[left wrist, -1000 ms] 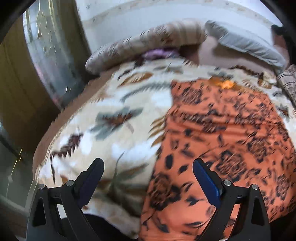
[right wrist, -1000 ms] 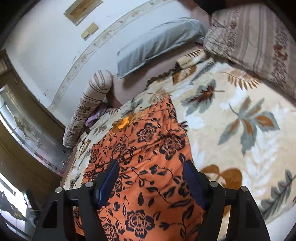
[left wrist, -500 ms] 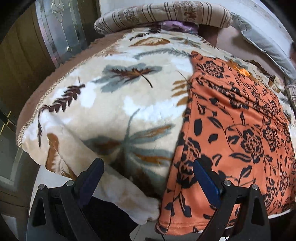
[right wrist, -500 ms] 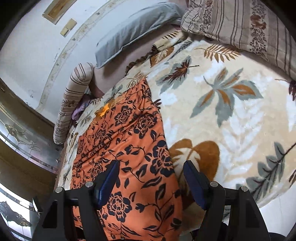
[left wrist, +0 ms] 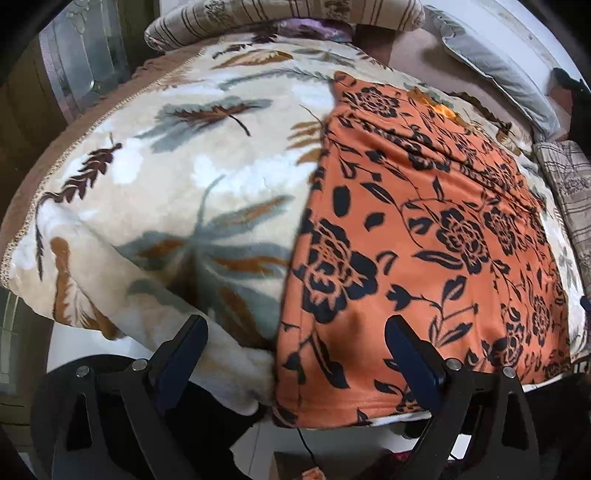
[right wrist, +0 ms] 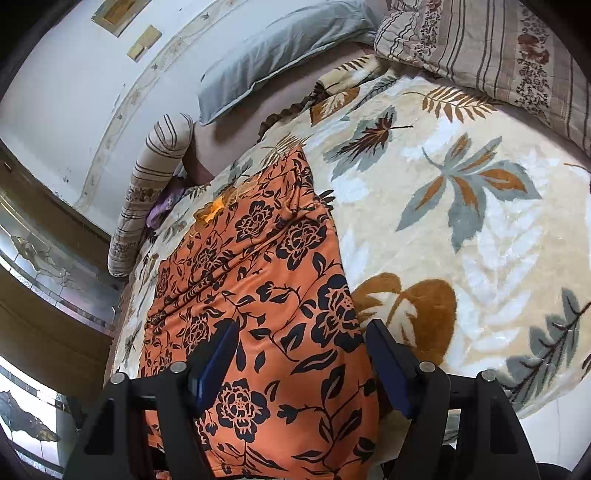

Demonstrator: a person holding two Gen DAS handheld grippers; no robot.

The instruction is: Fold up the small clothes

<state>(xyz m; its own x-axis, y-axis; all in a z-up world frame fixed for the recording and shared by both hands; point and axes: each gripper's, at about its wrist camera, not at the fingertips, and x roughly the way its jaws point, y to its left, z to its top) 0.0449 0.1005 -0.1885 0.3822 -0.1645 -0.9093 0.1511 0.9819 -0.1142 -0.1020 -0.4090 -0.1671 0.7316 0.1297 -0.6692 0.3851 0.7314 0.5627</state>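
Observation:
An orange garment with a black flower print (left wrist: 436,229) lies spread flat on a cream blanket with leaf patterns (left wrist: 192,177); its near hem hangs over the bed's front edge. It also shows in the right wrist view (right wrist: 258,295). My left gripper (left wrist: 295,339) is open and empty, above the garment's near left corner. My right gripper (right wrist: 299,339) is open and empty, above the garment's near right edge.
A striped bolster (left wrist: 280,11) and a grey pillow (left wrist: 498,70) lie at the bed's far end, and a striped cushion (right wrist: 491,51) at the right. A glass-panelled cabinet (right wrist: 44,266) stands left of the bed. White floor (left wrist: 280,439) shows below the bed edge.
Both grippers have drawn back toward the bed's near edge, so the garment's hem and the bed edge have come into view. Both stay open.

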